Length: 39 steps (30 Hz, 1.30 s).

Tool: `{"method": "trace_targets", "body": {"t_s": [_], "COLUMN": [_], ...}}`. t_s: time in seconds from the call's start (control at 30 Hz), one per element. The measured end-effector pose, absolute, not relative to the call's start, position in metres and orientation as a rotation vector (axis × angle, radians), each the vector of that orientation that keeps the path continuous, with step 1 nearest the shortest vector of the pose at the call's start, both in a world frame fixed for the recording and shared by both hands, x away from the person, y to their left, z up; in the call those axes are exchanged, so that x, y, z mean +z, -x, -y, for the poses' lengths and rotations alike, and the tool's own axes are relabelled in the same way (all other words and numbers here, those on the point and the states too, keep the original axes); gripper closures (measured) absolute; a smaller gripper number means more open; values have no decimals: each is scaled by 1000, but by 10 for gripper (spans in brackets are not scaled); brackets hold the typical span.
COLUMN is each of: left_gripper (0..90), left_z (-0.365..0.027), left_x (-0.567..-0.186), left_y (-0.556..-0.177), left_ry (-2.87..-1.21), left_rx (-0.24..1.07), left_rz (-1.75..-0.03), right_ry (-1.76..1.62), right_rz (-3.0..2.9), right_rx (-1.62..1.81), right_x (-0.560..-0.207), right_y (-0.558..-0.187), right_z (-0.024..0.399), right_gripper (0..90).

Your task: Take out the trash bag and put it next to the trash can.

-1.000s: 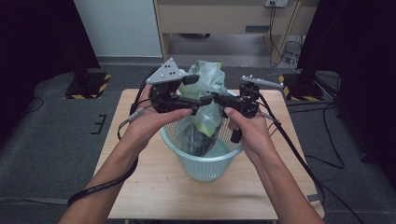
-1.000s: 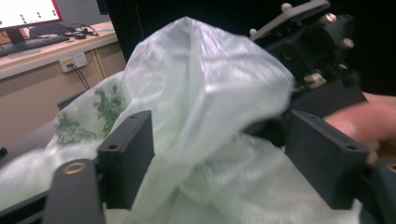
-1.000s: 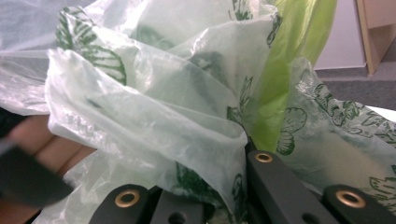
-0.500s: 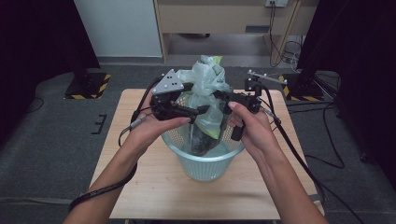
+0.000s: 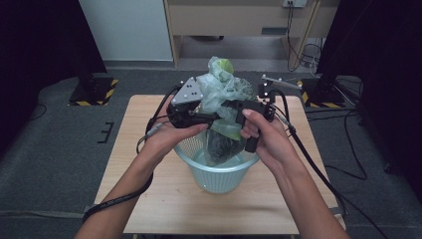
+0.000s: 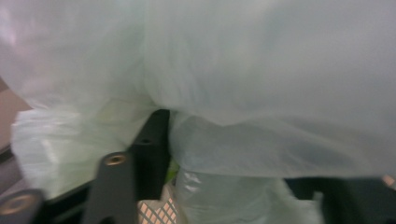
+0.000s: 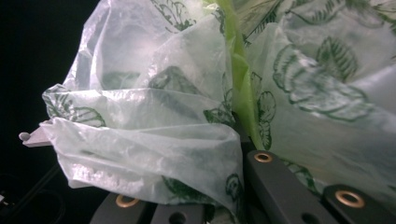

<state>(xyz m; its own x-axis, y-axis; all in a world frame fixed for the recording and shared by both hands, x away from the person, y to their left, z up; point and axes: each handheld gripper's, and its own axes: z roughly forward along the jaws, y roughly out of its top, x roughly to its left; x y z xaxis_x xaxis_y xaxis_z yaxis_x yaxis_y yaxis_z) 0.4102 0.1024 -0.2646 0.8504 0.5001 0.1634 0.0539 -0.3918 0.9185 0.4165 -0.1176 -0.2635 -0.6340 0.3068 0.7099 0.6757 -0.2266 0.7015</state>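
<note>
Lifting higher than a second ago, my left claw (image 5: 211, 117) and right claw (image 5: 233, 110) both pinch the leaf-printed plastic bag (image 5: 221, 88), its gathered top now well above the pale green basket (image 5: 221, 172) on the counter (image 5: 149, 194). The bag's dark lower part hangs inside the basket. Both claws have moved closer together above the basket. The bag bears green leaf patterns; no writing can be read.

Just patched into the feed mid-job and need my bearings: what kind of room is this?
Probably a lab or recording studio, not a home. A small wooden table stands alone on grey carpet, black curtains hang at both sides, and stand bases with hazard-striped edges sit behind it, with cables on the floor.
</note>
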Motion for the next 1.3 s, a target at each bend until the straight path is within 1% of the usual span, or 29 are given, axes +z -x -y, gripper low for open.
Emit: {"method": "trace_targets", "body": {"t_s": [0.07, 0.2, 0.27, 0.33, 0.43, 0.57, 0.63, 0.7, 0.77, 0.87, 0.9, 0.93, 1.0, 1.07, 1.3], "left_gripper": [587, 773, 826, 857, 868, 872, 872, 872, 872, 873, 872, 872, 871, 871, 871], "left_z": [-102, -100, -100, -101, -103, -105, -106, -105, -103, -100, -99, -99, -99, -101, -112], "left_x": [-264, -264, -265, -265, -265, -264, -263, -262, -261, -261, -262, -262, -262, -262, -258], "left_y": [-410, -408, -408, -409, -410, -410, -410, -409, -409, -409, -408, -408, -407, -408, -413], "left_ry": [-1941, -1956, -1959, -1949, -1932, -1926, -1923, -1921, -1919, -1929, -1923, -1918, -1914, -1912, -1891], "left_rx": [513, 507, 511, 506, 509, 519, 516, 520, 520, 518, 509, 504, 503, 504, 504], "left_rz": [-405, -403, -410, -427, -448, -464, -463, -460, -460, -465, -466, -465, -464, -481, -517], "right_ry": [1169, 1170, 1174, 1178, 1167, 1176, 1163, 1148, 1122, 1107, 1106, 1111, 1142, 1159, 1158], "right_rz": [1765, 1805, 1832, 1863, 1900, 1970, 2001, 2040, 2077, 2118, 2144, 2181, 2217, 2222, 2185], "right_rx": [-1937, -1946, -1953, -1966, -1988, -2015, -2027, -2052, -2084, -2107, -2116, -2146, -2148, -2141, -2153], "right_x": [-264, -264, -265, -264, -263, -260, -260, -260, -261, -261, -261, -261, -261, -260, -259], "right_y": [-416, -415, -414, -413, -410, -405, -402, -399, -397, -396, -396, -396, -397, -399, -397], "right_z": [116, 114, 114, 115, 116, 120, 122, 123, 123, 122, 122, 123, 125, 128, 138], "right_gripper": [894, 885, 860, 804, 707, 526, 470, 433, 340, 233, 227, 187, 173, 139, 95]}}
